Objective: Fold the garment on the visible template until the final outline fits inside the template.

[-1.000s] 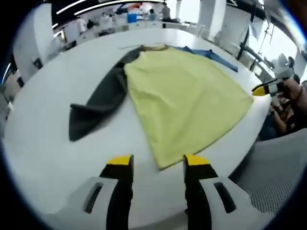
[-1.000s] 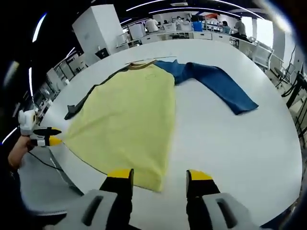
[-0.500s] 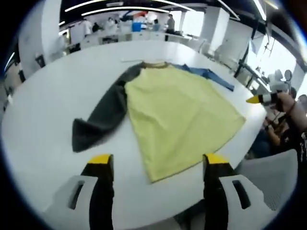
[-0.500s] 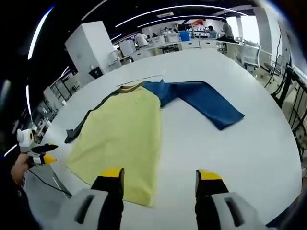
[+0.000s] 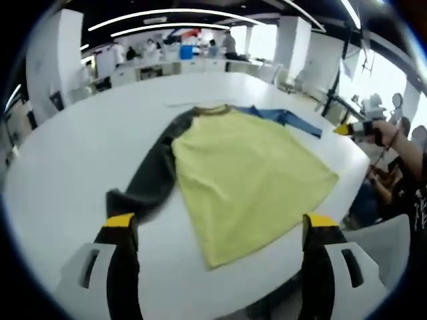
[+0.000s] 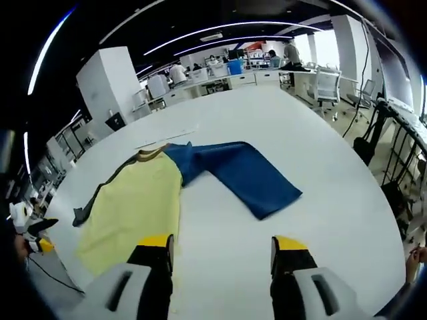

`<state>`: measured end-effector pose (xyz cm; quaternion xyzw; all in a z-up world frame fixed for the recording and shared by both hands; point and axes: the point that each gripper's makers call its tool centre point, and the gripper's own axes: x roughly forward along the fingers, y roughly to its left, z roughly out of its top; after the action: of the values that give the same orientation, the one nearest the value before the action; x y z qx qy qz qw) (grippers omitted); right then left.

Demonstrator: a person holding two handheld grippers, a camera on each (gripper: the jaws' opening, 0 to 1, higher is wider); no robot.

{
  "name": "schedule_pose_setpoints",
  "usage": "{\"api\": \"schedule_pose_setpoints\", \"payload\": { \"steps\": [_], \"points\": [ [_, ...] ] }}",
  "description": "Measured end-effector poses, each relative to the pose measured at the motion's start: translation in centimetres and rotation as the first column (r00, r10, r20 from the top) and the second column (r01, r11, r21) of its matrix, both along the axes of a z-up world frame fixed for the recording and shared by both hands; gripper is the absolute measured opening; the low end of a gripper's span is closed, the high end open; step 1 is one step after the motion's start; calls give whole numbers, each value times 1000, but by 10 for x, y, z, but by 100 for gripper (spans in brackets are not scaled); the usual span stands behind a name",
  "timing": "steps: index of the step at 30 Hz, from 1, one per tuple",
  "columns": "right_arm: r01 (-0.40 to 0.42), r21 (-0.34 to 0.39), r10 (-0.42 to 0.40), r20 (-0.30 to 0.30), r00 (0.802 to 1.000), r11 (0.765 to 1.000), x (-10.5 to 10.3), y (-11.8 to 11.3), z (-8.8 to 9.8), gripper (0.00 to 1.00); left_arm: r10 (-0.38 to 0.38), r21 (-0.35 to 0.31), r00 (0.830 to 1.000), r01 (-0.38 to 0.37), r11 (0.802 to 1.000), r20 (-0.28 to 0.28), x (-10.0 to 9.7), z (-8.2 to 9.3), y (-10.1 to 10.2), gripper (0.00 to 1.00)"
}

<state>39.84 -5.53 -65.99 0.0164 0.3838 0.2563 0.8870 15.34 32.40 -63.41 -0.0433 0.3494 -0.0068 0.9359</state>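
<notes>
Both grippers hang above the near table edge with jaws spread wide and nothing between them: the left gripper faces the hem, the right gripper the bare white table. Beyond them the garment lies flat and unfolded, its dark sleeve and blue sleeve splayed outward. Folding seems not yet begun; a sensible next move is closing on a sleeve end and drawing it across the yellow body.

A large round white table carries a yellow shirt with one grey and one blue sleeve, spread flat near its middle.
</notes>
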Motion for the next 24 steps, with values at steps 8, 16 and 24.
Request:
{"api": "schedule_pose_setpoints", "payload": {
  "steps": [8, 16, 24],
  "points": [
    [70, -92, -65, 51, 997, 993, 27, -24, -6, 53, 8, 33, 998, -10, 999, 56, 8, 18, 3, 99],
    [77, -133, -67, 71, 995, 988, 53, -29, -14, 48, -9, 45, 999, 7, 999, 38, 12, 18, 3, 99],
    [94, -138, -92, 17, 996, 986, 70, -34, -33, 44, -9, 65, 999, 7, 998, 37, 11, 17, 5, 96]
  ]
}}
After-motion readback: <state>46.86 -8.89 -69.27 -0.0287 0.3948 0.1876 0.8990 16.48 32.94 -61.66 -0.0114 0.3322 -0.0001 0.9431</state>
